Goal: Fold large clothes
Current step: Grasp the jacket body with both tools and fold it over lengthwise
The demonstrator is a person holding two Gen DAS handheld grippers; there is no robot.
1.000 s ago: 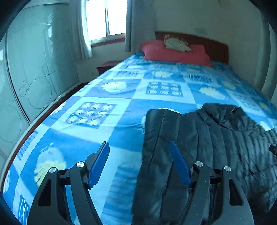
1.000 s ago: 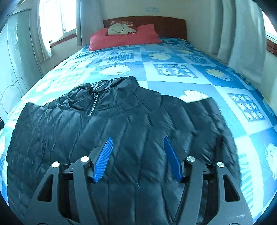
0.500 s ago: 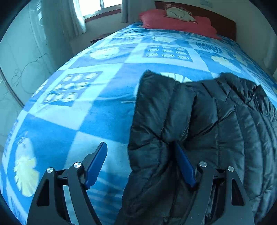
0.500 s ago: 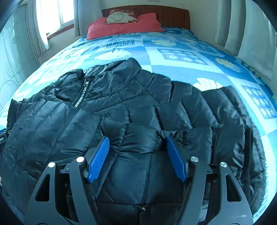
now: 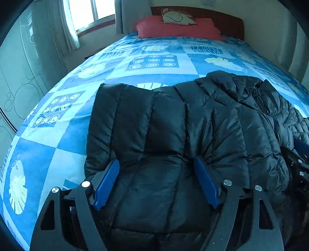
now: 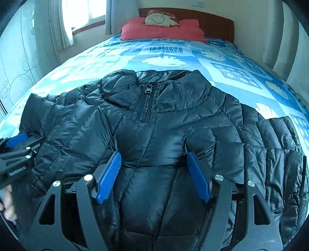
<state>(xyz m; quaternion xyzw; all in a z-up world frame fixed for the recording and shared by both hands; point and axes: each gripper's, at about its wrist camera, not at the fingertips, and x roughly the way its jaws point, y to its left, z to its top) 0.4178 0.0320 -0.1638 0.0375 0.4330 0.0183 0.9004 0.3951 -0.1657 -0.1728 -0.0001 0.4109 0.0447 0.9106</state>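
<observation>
Bedroom all round me: pale walls, a window (image 6: 83, 11) with curtains on the left, a dark wooden headboard (image 6: 212, 21) at the far end. Filling most of the view is the bed (image 5: 154, 58), under a blue patchwork cover with shell and ring prints. Up by the headboard lies a red pillow (image 6: 164, 30) with a small cream cushion (image 6: 161, 19) on top.

Spread flat on the near half of the bed is the black puffer jacket (image 6: 154, 135), front side up, collar toward the pillow, zip (image 6: 147, 102) closed at the neck. One sleeve lies out toward the bed's left side, the other toward the right.

Now my two claws. My left gripper (image 5: 156, 173) sits over the jacket's left sleeve and side panel, blue pads spread wide with padded fabric bulging between them; I'm gripping nothing. My right gripper (image 6: 153, 170) sits over the middle of the chest below the zip, jaws opening right now, fabric between the pads but not pinched. From the right camera I spot my left gripper at the left edge, with fingers (image 6: 7, 202) of my hand behind it.
</observation>
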